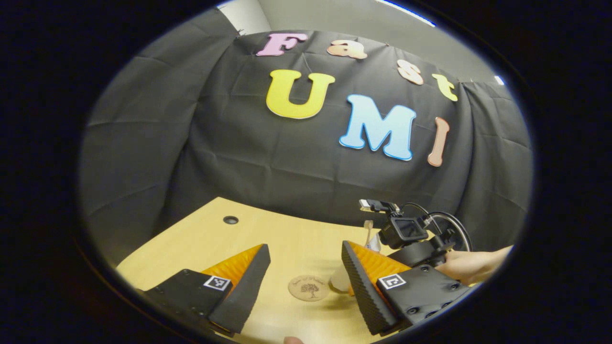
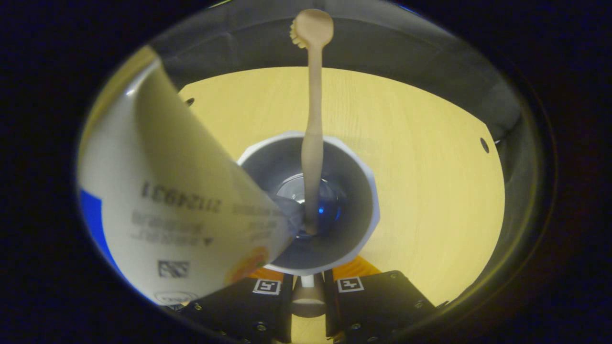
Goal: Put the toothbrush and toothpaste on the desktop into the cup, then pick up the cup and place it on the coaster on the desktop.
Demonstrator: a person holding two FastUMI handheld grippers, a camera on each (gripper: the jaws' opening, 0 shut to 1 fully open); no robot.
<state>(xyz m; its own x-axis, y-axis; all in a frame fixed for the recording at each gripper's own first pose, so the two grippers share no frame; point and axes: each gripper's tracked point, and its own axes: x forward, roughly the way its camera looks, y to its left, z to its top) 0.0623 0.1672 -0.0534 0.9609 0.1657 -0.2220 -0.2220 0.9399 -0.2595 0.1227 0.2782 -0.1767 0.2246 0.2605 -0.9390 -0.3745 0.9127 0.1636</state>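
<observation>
In the right gripper view I look down into a white cup (image 2: pixel 369 191) with a grey inside. A beige toothbrush (image 2: pixel 313 119) stands in it, head up. A white toothpaste tube (image 2: pixel 181 210) leans out of it to the left. My right gripper (image 2: pixel 307 286) is shut on the cup's grey handle at its near side. In the left gripper view my left gripper (image 1: pixel 305 248) is open over the desk, nothing between its fingers. A round cork coaster (image 1: pixel 309 287) lies beyond them. The cup (image 1: pixel 339 281) shows just right of the coaster, partly hidden by my finger (image 1: pixel 363 282).
The wooden desk (image 1: pixel 210 239) has a cable hole (image 1: pixel 230 220) at its far left and another (image 2: pixel 484 145) near its edge. The right gripper's camera mount (image 1: pixel 406 231) and a hand (image 1: pixel 471 265) holding it rise behind the cup. Black cloth walls the desk.
</observation>
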